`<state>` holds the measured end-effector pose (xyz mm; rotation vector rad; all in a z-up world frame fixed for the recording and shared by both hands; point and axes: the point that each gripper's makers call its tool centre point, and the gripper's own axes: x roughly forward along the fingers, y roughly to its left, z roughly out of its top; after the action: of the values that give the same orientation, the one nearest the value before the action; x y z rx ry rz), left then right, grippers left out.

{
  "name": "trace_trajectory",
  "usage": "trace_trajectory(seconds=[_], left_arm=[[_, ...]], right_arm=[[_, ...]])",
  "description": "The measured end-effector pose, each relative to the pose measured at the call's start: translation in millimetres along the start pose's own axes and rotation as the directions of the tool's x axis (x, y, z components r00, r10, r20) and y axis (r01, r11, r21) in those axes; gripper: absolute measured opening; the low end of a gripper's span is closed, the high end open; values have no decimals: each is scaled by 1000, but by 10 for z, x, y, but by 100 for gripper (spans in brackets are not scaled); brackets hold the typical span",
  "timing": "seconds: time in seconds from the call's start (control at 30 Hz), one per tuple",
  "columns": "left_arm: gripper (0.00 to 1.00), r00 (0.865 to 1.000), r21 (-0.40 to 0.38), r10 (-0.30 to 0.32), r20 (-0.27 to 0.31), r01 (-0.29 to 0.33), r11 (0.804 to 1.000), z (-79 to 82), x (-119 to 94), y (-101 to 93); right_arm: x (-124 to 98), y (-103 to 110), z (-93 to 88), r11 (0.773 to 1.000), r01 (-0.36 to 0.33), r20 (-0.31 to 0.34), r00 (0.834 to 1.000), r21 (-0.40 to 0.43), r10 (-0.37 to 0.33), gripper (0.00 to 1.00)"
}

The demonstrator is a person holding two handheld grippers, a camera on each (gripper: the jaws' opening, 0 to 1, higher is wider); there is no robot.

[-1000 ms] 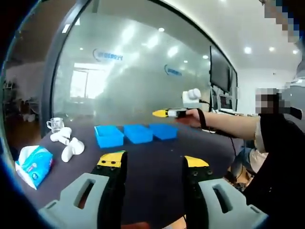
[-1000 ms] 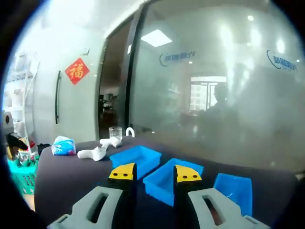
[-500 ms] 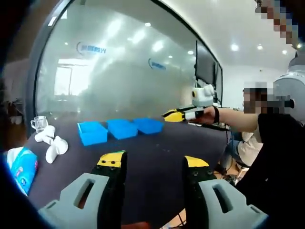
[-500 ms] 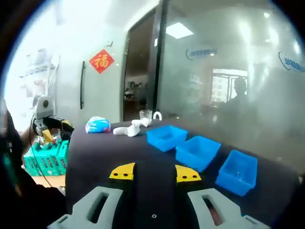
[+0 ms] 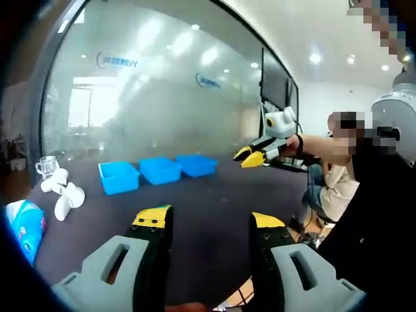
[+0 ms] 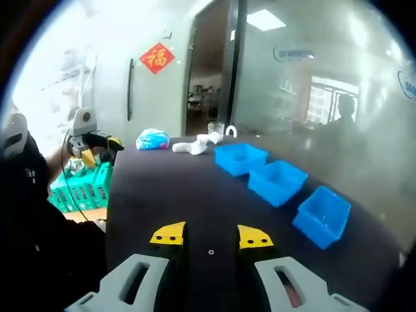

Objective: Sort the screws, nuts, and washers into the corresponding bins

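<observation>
In the left gripper view, the left gripper (image 5: 209,224) hangs over the near edge of the dark table (image 5: 208,195) with its jaws spread and nothing between them. Further in, three blue bins (image 5: 158,170) sit in a row toward the far edge, close together, and I can't make out anything inside them from here. Off at the table's left end there's a blue tissue pack (image 5: 25,225), some white pipe fittings (image 5: 62,192) and a glass cup (image 5: 47,167) behind those. The right gripper (image 5: 255,156) pokes in from the right, held up above the table's right side, its yellow tips apart.

In the right gripper view, the right gripper (image 6: 210,235) also has its jaws spread, empty. Right between them on the table lies one small washer (image 6: 210,251), well apart from the bins (image 6: 279,182), which run diagonally toward the right edge. The left gripper (image 6: 96,143) is out past the table's left edge, over a green basket (image 6: 81,190).
</observation>
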<state>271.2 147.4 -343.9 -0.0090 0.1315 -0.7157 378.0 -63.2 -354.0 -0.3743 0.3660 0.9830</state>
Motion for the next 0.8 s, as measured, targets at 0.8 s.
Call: trace_trajectory(seconds=[0.8], left_arm=[[45, 998, 12, 36, -45, -36, 999, -134, -9, 34]], right_arm=[[542, 28, -709, 918, -350, -487, 844, -187, 223, 21]])
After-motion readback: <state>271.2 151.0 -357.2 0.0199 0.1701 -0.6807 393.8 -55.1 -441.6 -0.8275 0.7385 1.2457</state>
